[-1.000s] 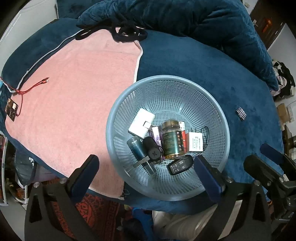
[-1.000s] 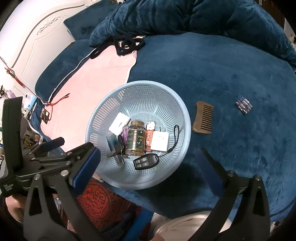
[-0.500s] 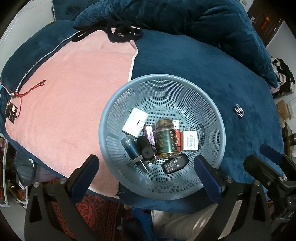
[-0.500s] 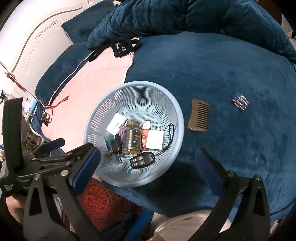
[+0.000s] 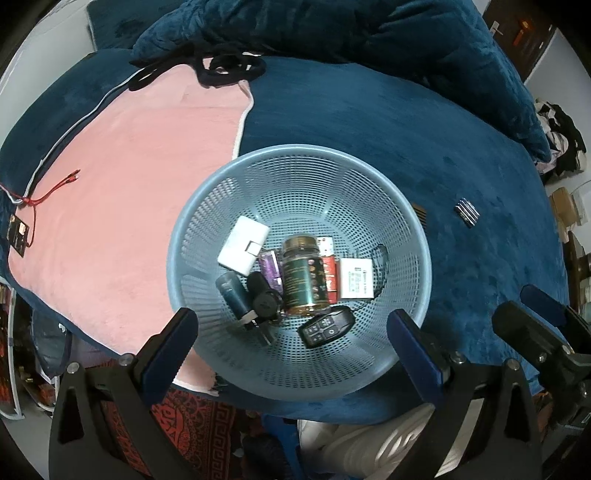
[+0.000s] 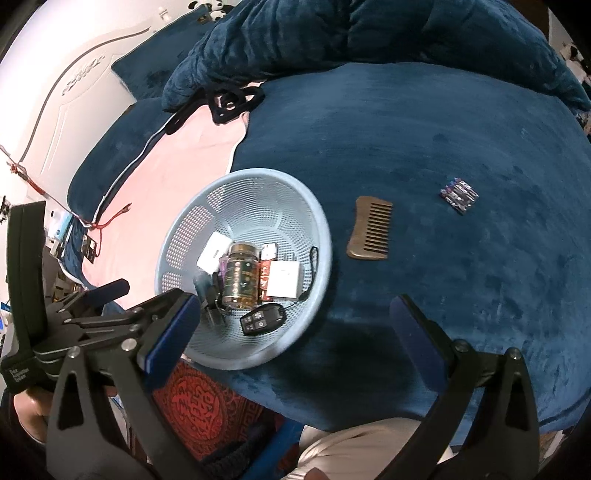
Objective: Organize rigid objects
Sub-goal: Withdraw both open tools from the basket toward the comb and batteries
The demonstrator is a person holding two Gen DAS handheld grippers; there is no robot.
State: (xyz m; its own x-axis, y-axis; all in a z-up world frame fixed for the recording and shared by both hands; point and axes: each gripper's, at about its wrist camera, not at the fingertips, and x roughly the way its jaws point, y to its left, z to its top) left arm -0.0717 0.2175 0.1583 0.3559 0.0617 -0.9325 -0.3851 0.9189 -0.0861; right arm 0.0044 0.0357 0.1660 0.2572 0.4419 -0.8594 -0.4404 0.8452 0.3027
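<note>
A light blue perforated basket [image 5: 295,162] [image 6: 321,221] sits on the blue velvet bed near its front edge. It holds a dark jar with a gold lid [image 5: 303,280] [image 6: 242,278], a white charger [image 5: 243,249], a car key fob [image 5: 325,328] [image 6: 263,318], a white box [image 5: 356,282] and other small items. A brown wooden comb [image 6: 371,229] and a pack of batteries [image 6: 458,194] [image 5: 467,211] lie on the bed right of the basket. My left gripper [image 5: 291,347] is open and empty above the basket's near rim. My right gripper [image 6: 291,332] is open and empty, above the bed's front edge.
A pink towel [image 5: 122,177] covers the bed's left part, with a red cable [image 5: 48,192] on it. A rumpled blue blanket [image 5: 332,29] and a black cord [image 5: 229,68] lie at the back. A red patterned rug [image 6: 207,402] shows below the bed edge.
Both grippers have drifted right and slightly back, so the basket sits further left and lower in the right wrist view. Nothing was taken hold of or let go.
</note>
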